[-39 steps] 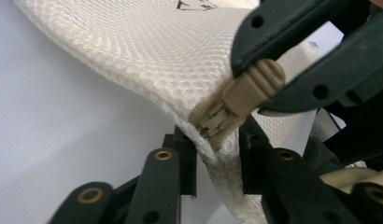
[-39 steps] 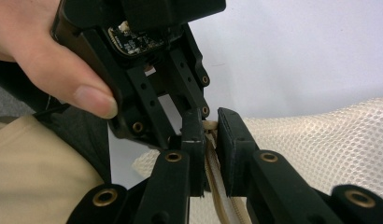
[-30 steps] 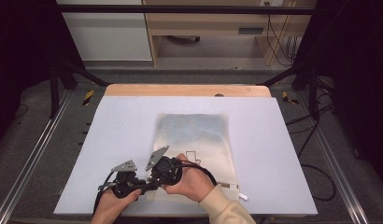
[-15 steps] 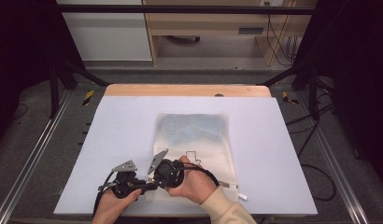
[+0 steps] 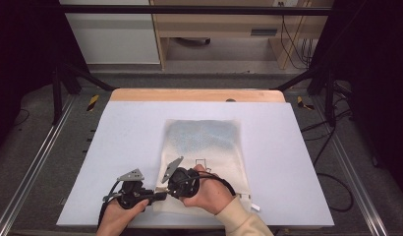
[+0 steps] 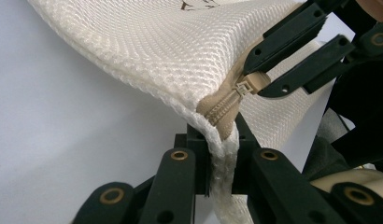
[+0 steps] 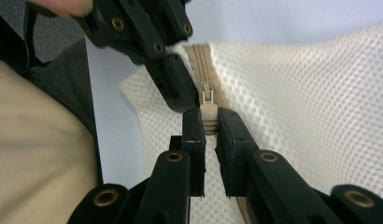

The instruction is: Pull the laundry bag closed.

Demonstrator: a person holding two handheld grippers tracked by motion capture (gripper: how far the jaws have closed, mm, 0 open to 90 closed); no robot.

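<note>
The mesh bag lies flat on the pale table, its near-left corner lifted where both tools meet. Left gripper is clamped on the bag's corner seam, prob. to anchor the fabric so the zip can run w/o the bag bunching. Right gripper is closed on the beige zipper pull – likely ready to draw it along the zipper tape. Bag is cream honeycomb mesh, soft and padded-looking, rectangular, w/ a small printed outline on top – the zip tape is smooth tan weave.
</note>
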